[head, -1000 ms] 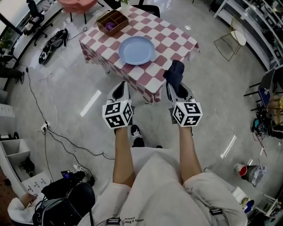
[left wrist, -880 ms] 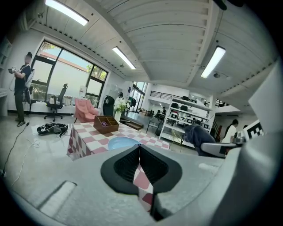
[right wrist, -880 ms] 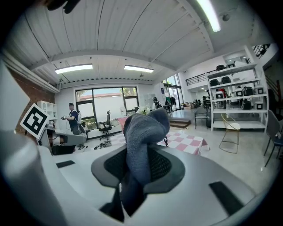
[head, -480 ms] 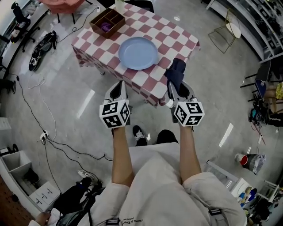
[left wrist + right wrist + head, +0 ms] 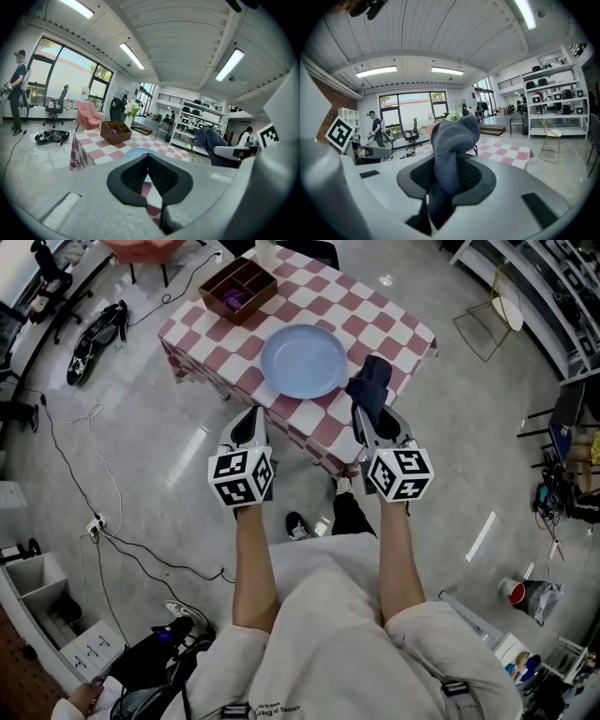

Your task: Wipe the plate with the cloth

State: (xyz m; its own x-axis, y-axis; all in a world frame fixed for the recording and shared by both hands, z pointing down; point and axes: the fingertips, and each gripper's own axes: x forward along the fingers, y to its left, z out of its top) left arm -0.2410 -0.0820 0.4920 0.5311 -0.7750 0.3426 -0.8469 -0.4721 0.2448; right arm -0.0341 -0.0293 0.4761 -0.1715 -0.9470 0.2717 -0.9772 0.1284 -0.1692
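The table (image 5: 379,326), covered in a red-and-white checked cloth, is the reference for all positions below.

**Task items**
- The plate (image 5: 303,361) is pale blue. It lies flat on the table, around the middle and toward the edge nearest the person.
- The rag (image 5: 371,384) is dark blue-grey. It is over the table's near right part, just beside the plate's right rim. From the head view it cannot be told whether the rag touches the table.

**Right gripper** (image 5: 371,416)
- The fingers are pinched on the rag. In the right gripper view the fabric runs up between the two pads and bunches into a rounded fold above them.
- The gripper points toward the table from the near side, with its tip at the table's near right edge.

**Left gripper** (image 5: 250,421)
- The fingers are pressed together with nothing between them. In the left gripper view the two black pads meet along a single seam.
- The tip sits at the table's near edge, below and to the left of the plate. It does not touch the plate.
- In the left gripper view the plate and the checked tabletop lie just beyond the pads.

**Other items**
- A brown wooden box (image 5: 235,287) with compartments stands at the table's far left corner. One compartment holds something purple.
- A pink armchair (image 5: 88,115) stands beyond the table's far side.
- A light wire-frame chair (image 5: 494,313) stands on the floor, well apart from the table's right corner.
- Cables (image 5: 92,465) trail over the floor to the left of the table.
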